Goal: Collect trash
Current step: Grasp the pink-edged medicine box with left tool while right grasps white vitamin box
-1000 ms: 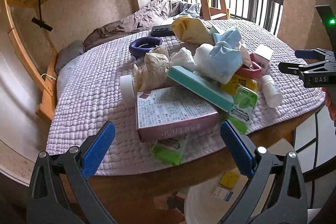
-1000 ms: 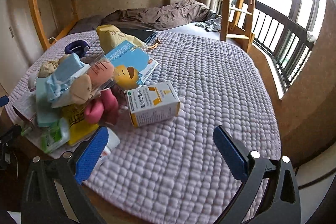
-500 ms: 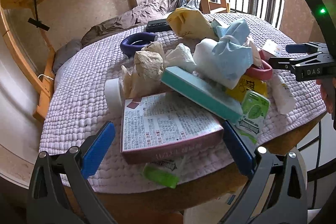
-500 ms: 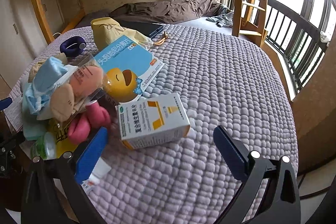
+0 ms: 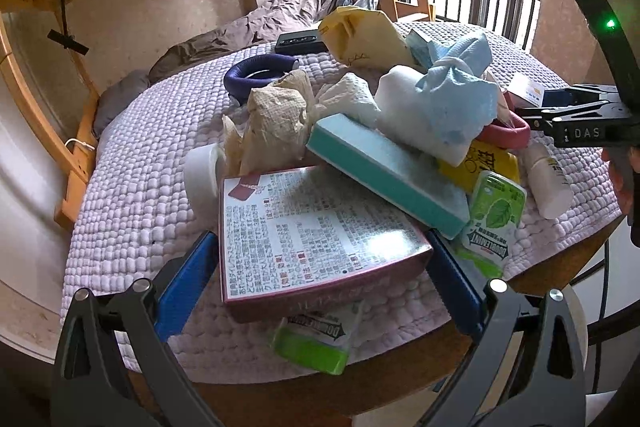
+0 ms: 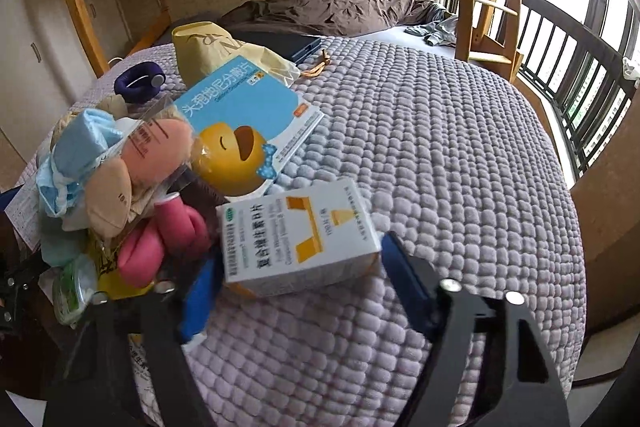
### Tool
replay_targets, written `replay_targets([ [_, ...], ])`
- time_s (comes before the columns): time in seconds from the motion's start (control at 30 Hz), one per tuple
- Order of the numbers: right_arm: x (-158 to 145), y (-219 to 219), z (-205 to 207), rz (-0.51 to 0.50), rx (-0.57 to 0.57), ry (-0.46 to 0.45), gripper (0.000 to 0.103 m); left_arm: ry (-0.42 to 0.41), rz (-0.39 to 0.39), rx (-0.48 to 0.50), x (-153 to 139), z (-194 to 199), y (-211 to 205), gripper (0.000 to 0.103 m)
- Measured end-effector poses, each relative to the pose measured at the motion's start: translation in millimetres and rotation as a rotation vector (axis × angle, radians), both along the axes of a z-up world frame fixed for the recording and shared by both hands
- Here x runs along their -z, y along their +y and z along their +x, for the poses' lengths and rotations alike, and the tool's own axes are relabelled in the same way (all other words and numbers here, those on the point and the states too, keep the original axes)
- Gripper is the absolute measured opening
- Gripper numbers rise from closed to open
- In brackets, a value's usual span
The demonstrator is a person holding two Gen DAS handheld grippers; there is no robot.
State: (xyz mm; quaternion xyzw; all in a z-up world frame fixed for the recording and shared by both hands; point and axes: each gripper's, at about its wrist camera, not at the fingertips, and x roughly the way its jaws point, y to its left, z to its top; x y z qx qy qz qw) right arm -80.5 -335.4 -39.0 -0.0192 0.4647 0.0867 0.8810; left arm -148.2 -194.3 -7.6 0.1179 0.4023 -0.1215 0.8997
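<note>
A heap of trash lies on a lilac quilted cover (image 6: 440,147). In the left wrist view a flat pink box (image 5: 312,219) with a printed white top lies at the front of the heap. My left gripper (image 5: 320,241) is open, with one blue pad at each side of the box. In the right wrist view a white and orange medicine box (image 6: 296,231) lies between the jaws of my right gripper (image 6: 300,255). Its jaws are closing, and the blue pads have come up against the box's two ends. The right gripper (image 5: 536,111) also shows at the right edge of the left wrist view.
The heap holds a teal box (image 5: 384,167), a knotted blue bag (image 5: 452,95), crumpled paper (image 5: 276,115), green mint packs (image 5: 492,211), a white bottle (image 5: 548,179), a pink ring (image 6: 160,239) and a blue medicine box (image 6: 248,115). A purple ring (image 5: 256,71) lies behind. The wooden edge (image 5: 360,383) is close.
Both grippers moved forward toward the heap. The pink box now sits between the left pads. The right jaws, wide before, have narrowed onto the white and orange box.
</note>
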Motion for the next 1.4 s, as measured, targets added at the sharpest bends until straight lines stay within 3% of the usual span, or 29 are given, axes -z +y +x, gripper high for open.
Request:
replay_targets([
  [0.97, -54, -4, -53, 0.149, 0.048, -0.024, 0.066, -0.058, -0.073, -0.010, -29, -12, 12, 0.096],
  [1.17, -57, 0, -61, 0.161, 0.041, -0.011, 0.066, -0.038, -0.056, -0.007, -24, -11, 13, 0.096],
  [1.4, -55, 8, -67, 0.165, 0.026, 0.014, 0.066, -0.015, 0.027, -0.028, -12, -5, 9, 0.097],
])
